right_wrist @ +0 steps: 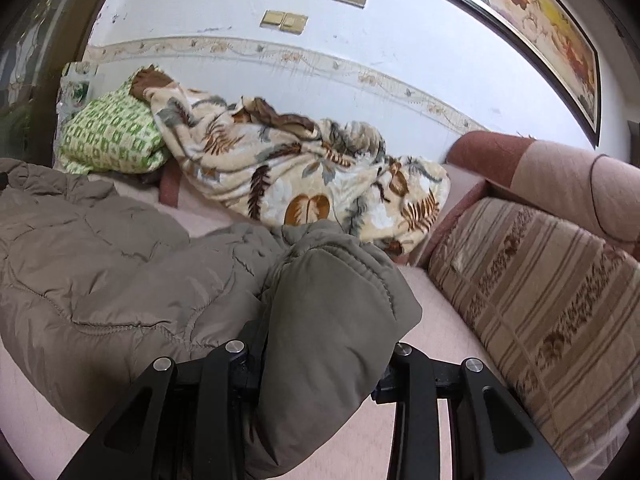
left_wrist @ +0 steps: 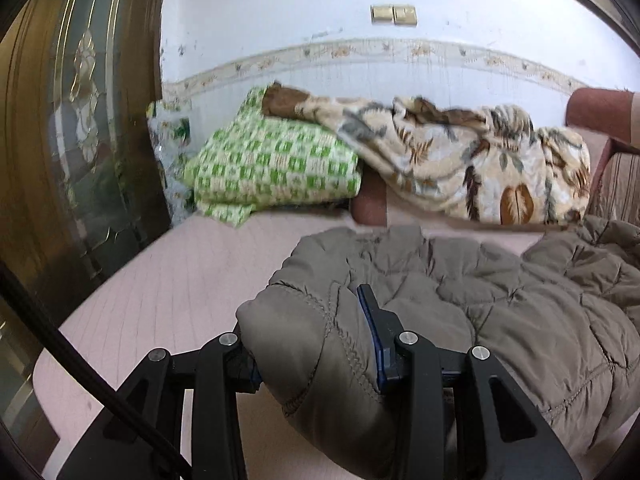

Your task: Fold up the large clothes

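Observation:
A large grey-brown quilted jacket [left_wrist: 500, 312] lies on a pink sofa seat [left_wrist: 168, 288]. My left gripper [left_wrist: 312, 344] is shut on a puffy edge of the jacket at its left end; the fabric bulges between the fingers and one blue pad [left_wrist: 372, 320] shows. In the right wrist view the same jacket [right_wrist: 112, 264] spreads to the left, and my right gripper [right_wrist: 320, 344] is shut on a thick fold of it at its right end. The fabric hides the right fingertips.
A green-and-white checked blanket [left_wrist: 272, 164] and a leaf-patterned blanket [right_wrist: 304, 176] are piled at the back against the white wall. A striped cushion [right_wrist: 532, 312] and sofa arm [right_wrist: 568, 184] stand on the right. A wooden glass door [left_wrist: 80, 120] is on the left.

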The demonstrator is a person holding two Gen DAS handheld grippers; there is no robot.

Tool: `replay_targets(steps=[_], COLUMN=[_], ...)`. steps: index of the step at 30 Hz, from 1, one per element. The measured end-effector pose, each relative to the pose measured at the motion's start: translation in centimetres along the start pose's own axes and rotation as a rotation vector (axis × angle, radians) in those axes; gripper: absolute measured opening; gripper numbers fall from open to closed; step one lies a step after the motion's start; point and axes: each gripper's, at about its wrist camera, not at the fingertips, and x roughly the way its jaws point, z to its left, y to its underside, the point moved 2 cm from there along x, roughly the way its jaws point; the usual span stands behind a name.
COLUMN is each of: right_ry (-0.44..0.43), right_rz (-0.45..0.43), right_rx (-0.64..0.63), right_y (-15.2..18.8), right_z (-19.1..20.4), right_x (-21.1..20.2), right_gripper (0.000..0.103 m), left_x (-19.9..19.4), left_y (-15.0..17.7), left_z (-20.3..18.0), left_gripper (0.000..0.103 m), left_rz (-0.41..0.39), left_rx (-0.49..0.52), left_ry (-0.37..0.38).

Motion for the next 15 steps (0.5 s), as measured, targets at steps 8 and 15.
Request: replay_targets(steps=[8,15], right_ry=[-0.106,-0.251], right_rz=[0.229,0.418], right_rx=[0.158,0.461], right_y=[6.1,10.1], right_z=[-1.3,-4.8], right_x=[1.6,3.6], right_gripper=[0.040,0.066], left_x=[1.4,0.8], left_y=[6.5,7.9], left_z=[1.1,3.1], left_gripper=[0.049,0.075], left_rz=[0.228,0.274], left_rx=[0.006,-0.044], left_ry=[-0.016,-0.028])
